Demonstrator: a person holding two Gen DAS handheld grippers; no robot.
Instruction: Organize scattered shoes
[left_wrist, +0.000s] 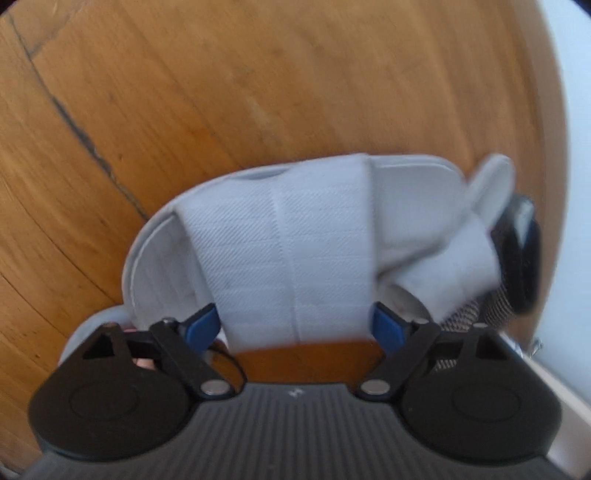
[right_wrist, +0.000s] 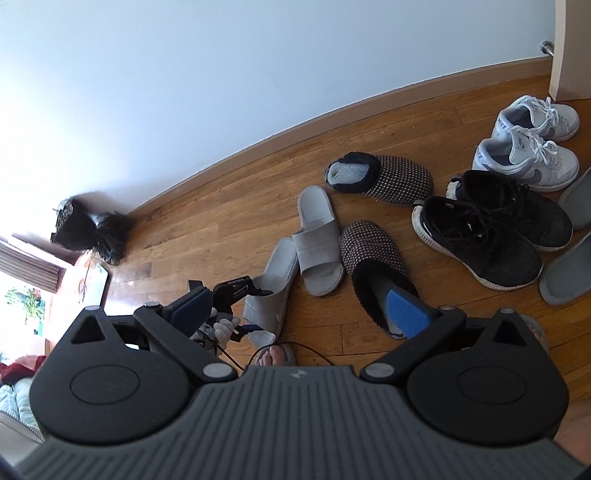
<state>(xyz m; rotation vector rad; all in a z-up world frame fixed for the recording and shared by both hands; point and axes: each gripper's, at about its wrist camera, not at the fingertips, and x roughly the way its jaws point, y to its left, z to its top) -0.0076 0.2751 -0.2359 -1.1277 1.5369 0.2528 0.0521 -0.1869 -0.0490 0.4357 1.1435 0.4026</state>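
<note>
Spreading under everything is the warm honey-brown plank floor (right_wrist: 229, 206), glossy, with dark seams between the boards, running up to a wooden skirting board (right_wrist: 258, 146) and a pale matte wall (right_wrist: 258, 66). Against that wall lies the scatter I am sorting: a pair of black knit lace-up trainers with speckled white soles (right_wrist: 495, 229), a pair of smooth white leather sneakers with grey swooshes (right_wrist: 532, 140), and two dotted black-and-white woven slippers with fuzzy black collars (right_wrist: 380, 177), one nearer the wall, the other just ahead of my right tool. Between them sits a grey flat slide sandal with a broad fabric strap (right_wrist: 317, 240), overlapping its twin.

That twin, a pale grey slide with a ribbed twill strap (left_wrist: 291, 251), fills my left view. My left gripper (left_wrist: 295, 326) has a blue rubber pad (left_wrist: 201, 325) on either side of the strap, pressing its edges; whether the sole is off the boards I cannot tell. The second grey slide and a dotted slipper show blurred just past it, at its right.

My right gripper (right_wrist: 303, 314) hangs spread wide with nothing between its blue foam pads (right_wrist: 404, 314), above the floor and my bare toes (right_wrist: 275, 356).
</note>
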